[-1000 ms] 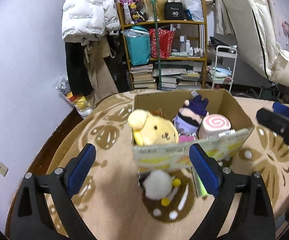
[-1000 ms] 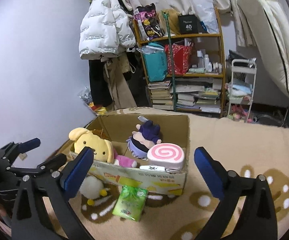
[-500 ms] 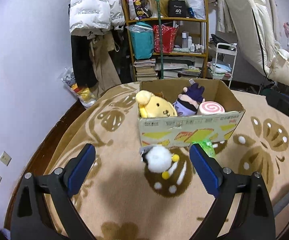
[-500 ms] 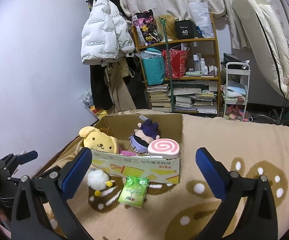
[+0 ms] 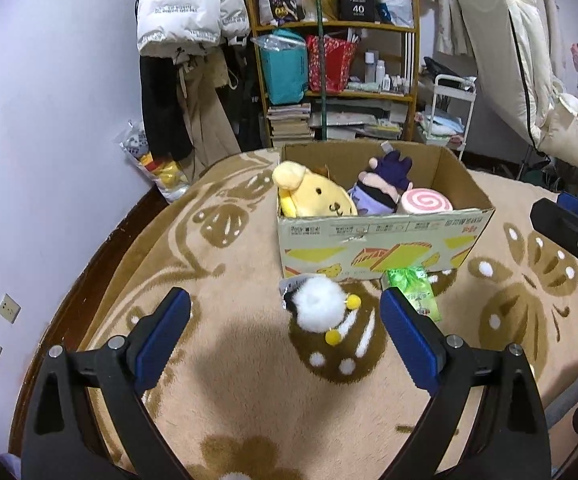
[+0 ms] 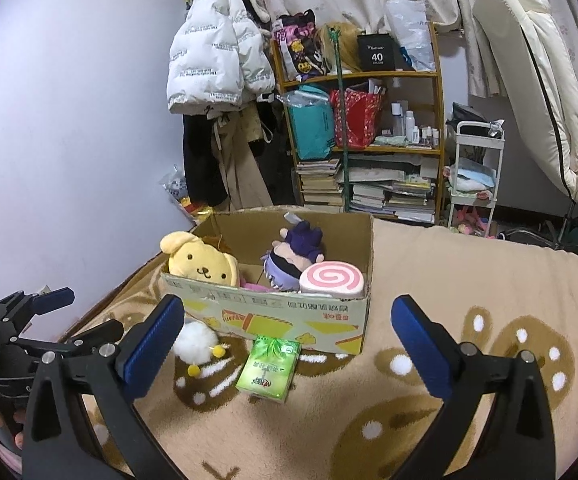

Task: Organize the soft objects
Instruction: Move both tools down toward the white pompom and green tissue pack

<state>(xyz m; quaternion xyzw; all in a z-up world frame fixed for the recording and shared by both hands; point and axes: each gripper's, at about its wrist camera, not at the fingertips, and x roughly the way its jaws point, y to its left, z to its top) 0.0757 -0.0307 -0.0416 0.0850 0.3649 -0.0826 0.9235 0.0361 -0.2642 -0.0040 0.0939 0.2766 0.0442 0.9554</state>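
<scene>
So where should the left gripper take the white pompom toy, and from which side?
Grip the round white body of the pompom toy across its middle, coming from above with the open left gripper. It lies on the rug close to the box, so a low approach from the far side is blocked.

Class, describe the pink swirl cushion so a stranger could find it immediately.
Find the open cardboard box on the beige patterned rug. Inside, at its right front corner beside the purple-haired doll, lies the round pink-and-white swirl cushion, the only spiral-patterned toy.
</scene>
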